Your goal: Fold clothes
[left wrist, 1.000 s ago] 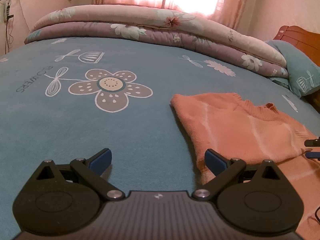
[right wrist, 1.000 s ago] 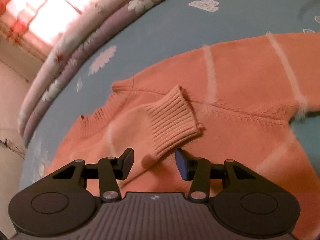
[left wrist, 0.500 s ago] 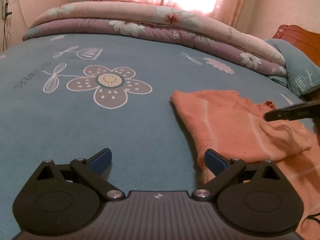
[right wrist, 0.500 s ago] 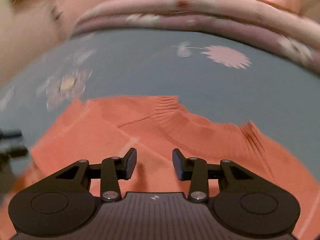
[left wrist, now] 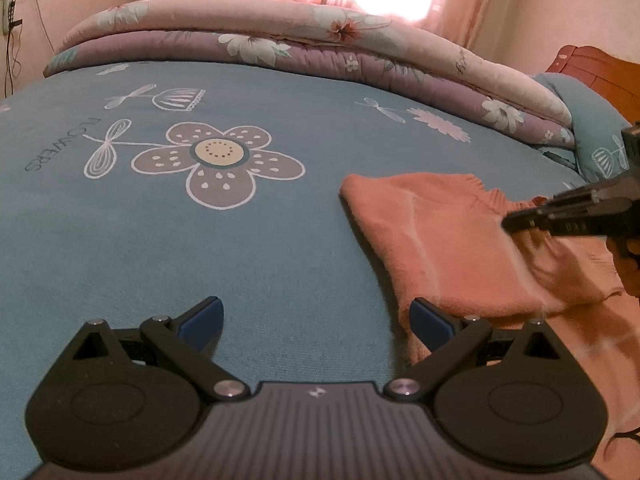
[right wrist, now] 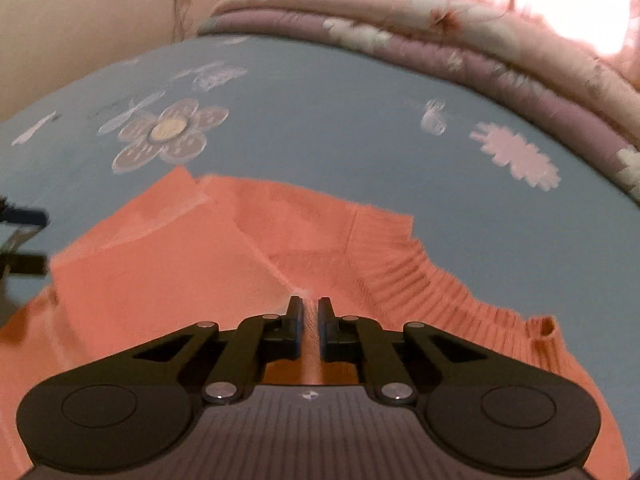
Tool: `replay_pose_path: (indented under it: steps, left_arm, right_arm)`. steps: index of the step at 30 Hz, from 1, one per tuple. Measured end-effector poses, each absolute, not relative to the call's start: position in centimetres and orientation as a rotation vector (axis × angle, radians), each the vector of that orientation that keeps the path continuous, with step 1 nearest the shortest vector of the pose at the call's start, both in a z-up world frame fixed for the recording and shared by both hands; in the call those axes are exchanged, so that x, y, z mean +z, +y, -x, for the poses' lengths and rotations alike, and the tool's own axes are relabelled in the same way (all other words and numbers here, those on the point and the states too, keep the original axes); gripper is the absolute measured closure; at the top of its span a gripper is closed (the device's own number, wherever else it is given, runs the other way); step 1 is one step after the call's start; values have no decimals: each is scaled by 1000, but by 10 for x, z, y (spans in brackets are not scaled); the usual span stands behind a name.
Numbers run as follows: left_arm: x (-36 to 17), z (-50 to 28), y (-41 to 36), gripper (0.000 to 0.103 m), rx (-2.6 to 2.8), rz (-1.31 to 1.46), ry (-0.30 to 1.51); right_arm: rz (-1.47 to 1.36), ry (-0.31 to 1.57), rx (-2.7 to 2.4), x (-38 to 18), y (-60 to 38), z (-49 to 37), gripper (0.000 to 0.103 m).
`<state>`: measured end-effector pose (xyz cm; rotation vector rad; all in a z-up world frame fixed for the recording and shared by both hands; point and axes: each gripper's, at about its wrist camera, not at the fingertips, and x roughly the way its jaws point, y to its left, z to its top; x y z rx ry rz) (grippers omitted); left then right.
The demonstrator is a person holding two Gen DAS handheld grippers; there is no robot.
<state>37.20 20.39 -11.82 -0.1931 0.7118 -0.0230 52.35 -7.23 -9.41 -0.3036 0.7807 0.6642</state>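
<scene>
An orange knit sweater (left wrist: 440, 240) with pale stripes lies on the blue bedsheet (left wrist: 160, 260), one side folded over. My left gripper (left wrist: 316, 308) stands open just above the sheet, its right finger at the sweater's left edge, nothing between its jaws. In the right wrist view my right gripper (right wrist: 309, 304) is closing on a raised ridge of the sweater (right wrist: 180, 260) near the ribbed collar (right wrist: 400, 264); its pads are almost together with fabric pinched between them. The same gripper (left wrist: 510, 224) reaches in from the right in the left wrist view.
A folded floral quilt (left wrist: 300, 40) runs along the far side of the bed under a bright curtained window. A blue pillow (left wrist: 600, 132) and a wooden headboard (left wrist: 600, 68) are at the far right. A large flower print (left wrist: 216, 160) marks the bare sheet left of the sweater.
My right gripper rolled upright, moved across the sweater towards the collar and closed its jaws on the fabric. The left gripper stayed where it was, open.
</scene>
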Motion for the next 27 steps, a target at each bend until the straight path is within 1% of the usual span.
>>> replay_pose_path:
  steps: [2,4,5,6,7,11,13,19,21,24,27]
  left_arm:
    - [-118,-372,204,4,-25,194,710]
    - [-119,-372,203,4,-24,192,714]
    - [-119,-372,203,4,-22,190,717]
    - [-119,-372,203,4,-21,186,718]
    - [-119,-373,203,4,-20,185,718]
    - [-116,-370,207,4,-14,198,698]
    - [-114,-369,209,4,-7,205,693]
    - [-113,-369,221,4,35,233,687]
    - [-113,-369,226,4,54,246,686]
    - [-112,-368,235,4,84,272,680]
    - [-111,-366,245,4,113,300,673]
  right_arm:
    - [277,785,647,-96,-68,-531,93]
    - [289,809,617,-103,-64,-534,89]
    - [300,815,604,-105,-63,-534,85]
    - [285,812,586,-102,-65,-533,82]
    - [254,804,566,-98,-68,-530,81]
    - [92,739,587,-76,-75,-510,81]
    - [44,751,659,-72,-67,-499,81]
    - [131,820,764,-100,-4,-489,80]
    - [151,790,744,-110,10,-487,79]
    - [140,801,721,-97,18,-486,79]
    - [102,736,768,-85,15,-467,79]
